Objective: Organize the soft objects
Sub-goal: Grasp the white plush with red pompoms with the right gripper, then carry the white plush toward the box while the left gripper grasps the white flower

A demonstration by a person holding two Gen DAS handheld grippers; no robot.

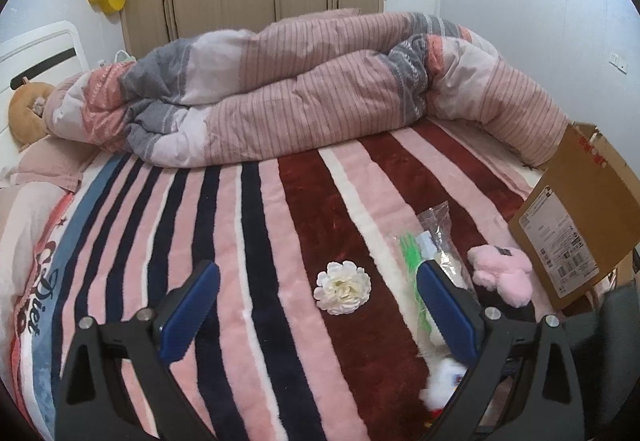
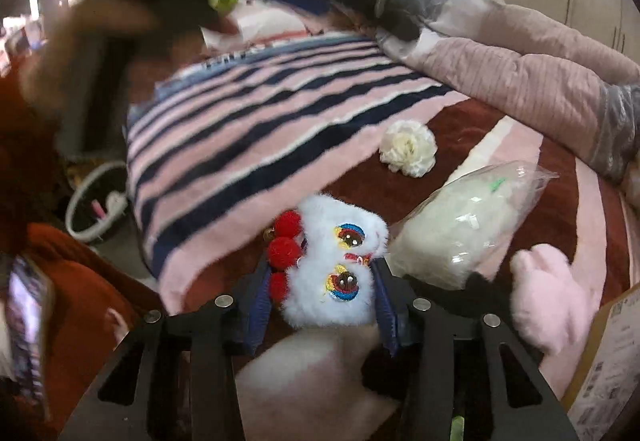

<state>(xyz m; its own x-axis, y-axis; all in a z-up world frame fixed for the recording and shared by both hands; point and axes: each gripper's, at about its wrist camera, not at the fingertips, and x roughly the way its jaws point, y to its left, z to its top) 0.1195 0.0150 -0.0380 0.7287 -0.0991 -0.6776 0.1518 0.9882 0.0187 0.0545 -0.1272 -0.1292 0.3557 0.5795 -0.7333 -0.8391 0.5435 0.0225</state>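
A white plush toy with embroidered eyes and red pompoms lies at the near edge of the striped blanket. My right gripper is shut on it, a blue pad against each side. Beside it are a clear bag of white stuffing, a pink plush and a white fabric flower. My left gripper hangs open over the blanket with nothing between its pads. The flower lies just beyond them. The bag, pink plush and white toy are to its right.
An open cardboard box stands on the bed's right side, next to the pink plush. A bunched striped duvet fills the far half of the bed. In the right wrist view the bed edge drops to the floor at left, by a person's red sleeve.
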